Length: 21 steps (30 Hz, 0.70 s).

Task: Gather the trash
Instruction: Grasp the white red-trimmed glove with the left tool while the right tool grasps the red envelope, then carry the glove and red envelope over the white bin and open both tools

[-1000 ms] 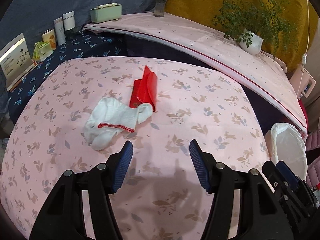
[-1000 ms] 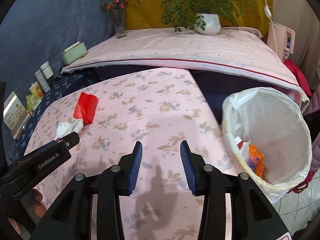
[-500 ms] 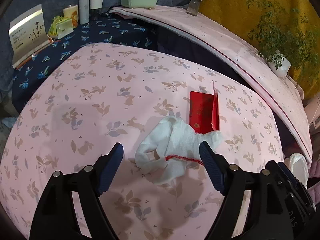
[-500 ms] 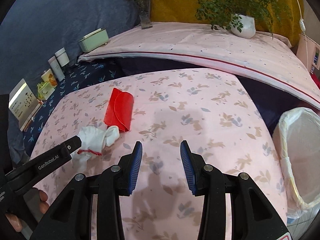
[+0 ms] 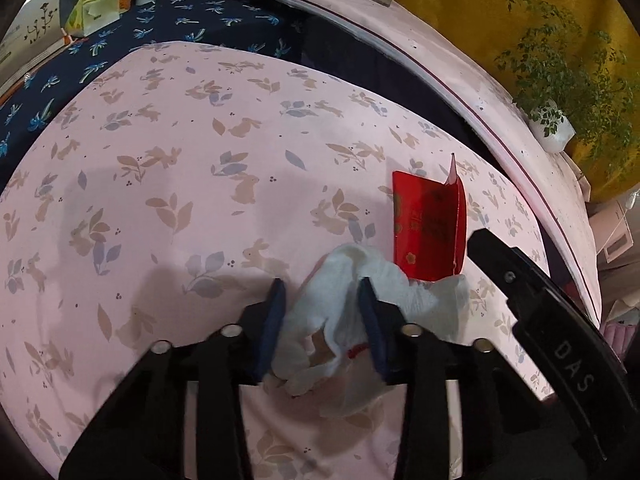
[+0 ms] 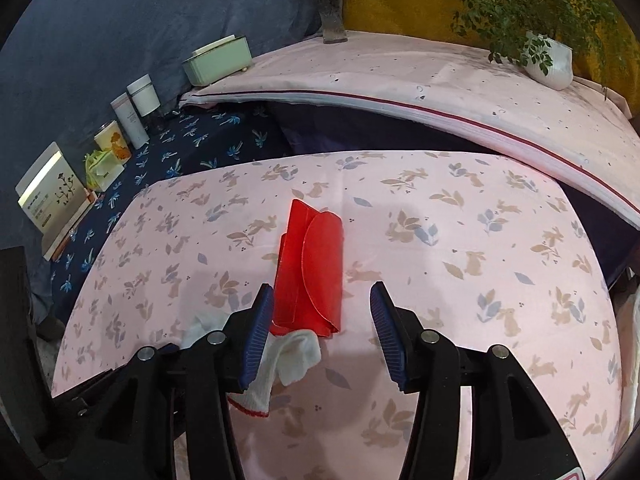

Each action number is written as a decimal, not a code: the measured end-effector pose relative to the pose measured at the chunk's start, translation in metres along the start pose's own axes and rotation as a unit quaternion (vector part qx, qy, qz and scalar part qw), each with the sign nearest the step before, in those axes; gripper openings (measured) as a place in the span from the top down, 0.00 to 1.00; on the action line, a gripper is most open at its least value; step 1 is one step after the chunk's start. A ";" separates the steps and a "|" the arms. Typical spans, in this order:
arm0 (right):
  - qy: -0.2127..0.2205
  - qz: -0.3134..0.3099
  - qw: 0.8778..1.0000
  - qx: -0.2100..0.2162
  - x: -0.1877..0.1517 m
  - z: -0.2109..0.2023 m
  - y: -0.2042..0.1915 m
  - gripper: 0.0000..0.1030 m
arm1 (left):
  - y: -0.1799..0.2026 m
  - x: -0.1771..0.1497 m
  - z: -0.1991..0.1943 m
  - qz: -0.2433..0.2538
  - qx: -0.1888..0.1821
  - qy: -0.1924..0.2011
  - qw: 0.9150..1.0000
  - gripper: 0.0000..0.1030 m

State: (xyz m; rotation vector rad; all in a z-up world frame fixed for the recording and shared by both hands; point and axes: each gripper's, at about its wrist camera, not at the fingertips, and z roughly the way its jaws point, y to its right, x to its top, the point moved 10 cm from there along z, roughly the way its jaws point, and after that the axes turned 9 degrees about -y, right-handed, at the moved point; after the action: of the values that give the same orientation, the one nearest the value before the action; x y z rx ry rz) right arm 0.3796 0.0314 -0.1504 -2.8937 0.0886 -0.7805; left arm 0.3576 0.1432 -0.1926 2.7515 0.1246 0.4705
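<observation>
A white glove with a red cuff (image 5: 344, 300) lies on the pink rabbit-print cloth (image 5: 160, 208). My left gripper (image 5: 322, 296) is shut on the glove, which bunches between its blue pads. A folded red envelope (image 5: 428, 228) lies just beyond the glove, touching it. In the right wrist view my right gripper (image 6: 320, 304) is open, its fingers on either side of the red envelope (image 6: 316, 272), with the glove (image 6: 288, 352) below its left finger. The right gripper's black body (image 5: 560, 336) shows at the right of the left wrist view.
A dark blue cloth (image 6: 192, 148) at the far left carries a card (image 6: 52, 192), cups and white bottles (image 6: 136, 108). A raised pink shelf (image 6: 440, 80) behind holds a green box (image 6: 218, 60), a flower vase (image 6: 332, 12) and a potted plant (image 6: 548, 60).
My left gripper has moved down onto the glove and closed on it. My right gripper has swung left and forward, so the envelope now sits between its open fingers and the bin has left view.
</observation>
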 end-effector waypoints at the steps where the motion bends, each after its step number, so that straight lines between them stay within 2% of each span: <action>1: -0.002 -0.003 1.000 0.001 0.001 0.004 -0.003 0.52 | -0.002 0.001 0.000 -0.003 -0.002 -0.002 1.000 0.88; 3: -0.006 -0.010 1.000 0.000 0.002 0.014 -0.010 0.52 | -0.007 0.003 -0.001 -0.006 -0.003 0.002 1.000 0.92; 8: -0.027 -0.014 0.999 -0.012 0.001 0.040 -0.008 0.52 | -0.015 0.001 -0.004 -0.001 -0.005 0.007 1.000 0.93; 9: -0.034 -0.011 0.999 -0.010 -0.001 0.045 -0.006 0.58 | -0.015 0.000 -0.005 0.000 -0.006 0.008 1.000 0.93; 10: -0.041 -0.008 0.999 -0.007 -0.004 0.048 -0.003 0.69 | -0.015 -0.001 -0.005 0.002 -0.006 0.008 1.000 0.93; 12: -0.042 0.001 0.999 -0.009 -0.009 0.049 0.005 0.84 | -0.013 -0.003 -0.006 0.009 0.003 0.012 1.000 0.94; 14: -0.043 0.012 0.999 -0.004 -0.016 0.045 0.014 0.94 | -0.011 -0.007 -0.008 0.019 0.015 0.016 1.000 0.94; 15: -0.044 0.019 0.999 -0.001 -0.020 0.042 0.019 0.97 | -0.009 -0.009 -0.009 0.024 0.019 0.018 0.999 0.94; 21: -0.034 0.036 0.999 -0.022 -0.052 0.011 0.052 0.97 | 0.016 -0.035 -0.010 0.048 0.013 0.009 0.999 0.94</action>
State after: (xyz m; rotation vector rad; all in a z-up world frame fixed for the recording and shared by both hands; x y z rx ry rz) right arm 0.3391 -0.0140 -0.1940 -2.9364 0.2046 -0.6752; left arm 0.3217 0.1258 -0.1891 2.7890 0.0044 0.5223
